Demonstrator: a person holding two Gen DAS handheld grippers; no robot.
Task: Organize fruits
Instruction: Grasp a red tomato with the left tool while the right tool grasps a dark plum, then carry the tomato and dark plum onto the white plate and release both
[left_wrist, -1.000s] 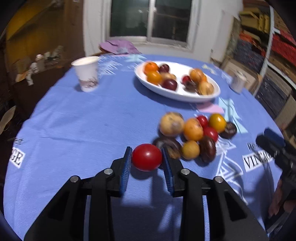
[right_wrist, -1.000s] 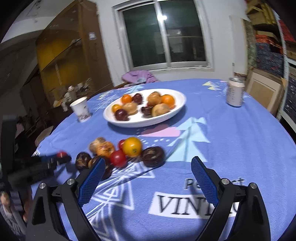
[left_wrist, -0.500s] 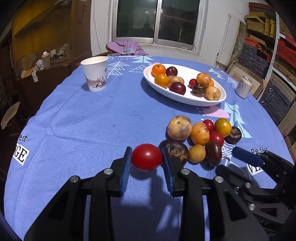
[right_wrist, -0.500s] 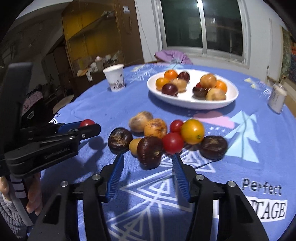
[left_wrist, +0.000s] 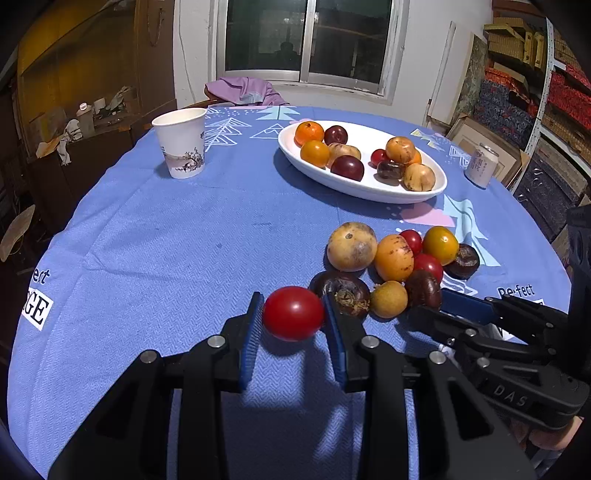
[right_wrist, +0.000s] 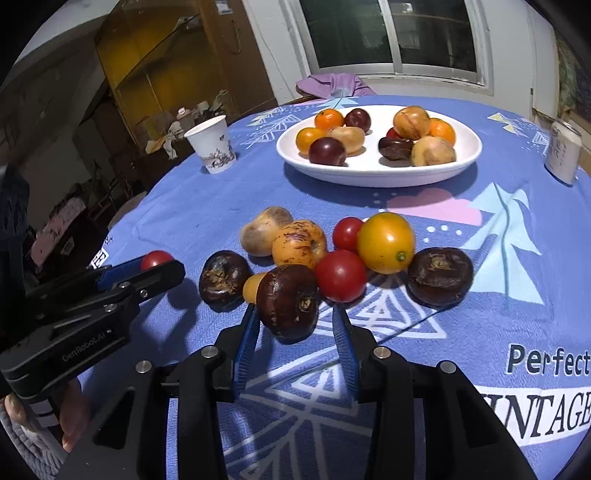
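The left gripper (left_wrist: 293, 314) was clenched on a red tomato (left_wrist: 293, 313), both blue fingers (left_wrist: 251, 339) pressed against its sides, the fruit appearing lifted a little above the blue cloth of the desk (left_wrist: 166, 258).

The right gripper (right_wrist: 293, 325) had just been closing. A dark purple fruit (right_wrist: 288, 301) stood between its fingers (right_wrist: 245, 339). The left-hand finger lay against or just beside the fruit's flank; the right-hand finger stood visibly apart from it, with cloth showing in the gap. The grip was therefore judged not yet made.

That fruit lay directly ahead of the right fingers, at the near edge of the loose heap, and was roundish with no marked long axis. A second red tomato (right_wrist: 340, 275) touched it on its far right side, and a small yellow fruit (right_wrist: 253, 286) sat just behind its left. The right finger would need to pass the neighbouring tomato without pushing it.

The white dish (right_wrist: 469, 155), already holding several fruits, stood well beyond the heap, straight ahead of both hands. A paper cup (right_wrist: 214, 147) and a can (right_wrist: 563, 151) stood clear of the route.
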